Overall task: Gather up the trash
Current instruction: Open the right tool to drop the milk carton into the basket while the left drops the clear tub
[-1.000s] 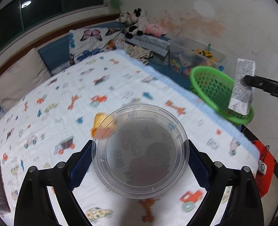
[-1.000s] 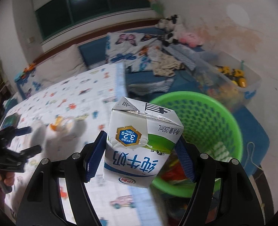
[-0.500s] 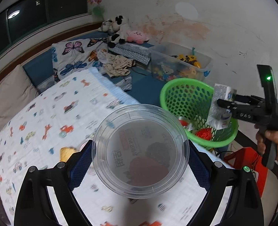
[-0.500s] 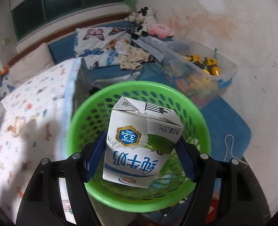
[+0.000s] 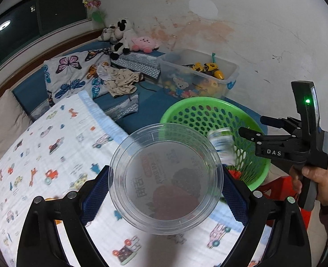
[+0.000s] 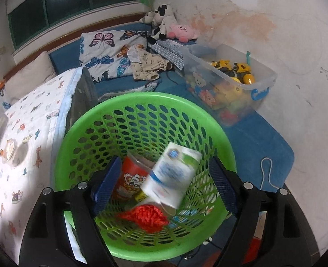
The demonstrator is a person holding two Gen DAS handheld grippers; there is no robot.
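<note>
My left gripper (image 5: 165, 191) is shut on a clear round plastic container (image 5: 166, 178), held above the bed's edge just left of the green basket (image 5: 210, 111). My right gripper (image 6: 164, 182) is open over the green basket (image 6: 141, 104); it also shows in the left wrist view (image 5: 250, 126). The white milk carton (image 6: 171, 175) is blurred and falling free between its fingers into the basket; it also shows in the left wrist view (image 5: 223, 143). In the basket lie an orange cup (image 6: 130, 179) and red netting (image 6: 146, 217).
The bed with a car-print sheet (image 5: 52, 138) is to the left. A clear toy bin (image 5: 199, 75) stands behind the basket by the wall. Pillows and plush toys (image 5: 124, 33) lie at the back. A snack item (image 6: 9, 148) lies on the sheet.
My right gripper opened and let go of the milk carton, which drops into the basket. My left gripper moved right toward the basket with the clear container.
</note>
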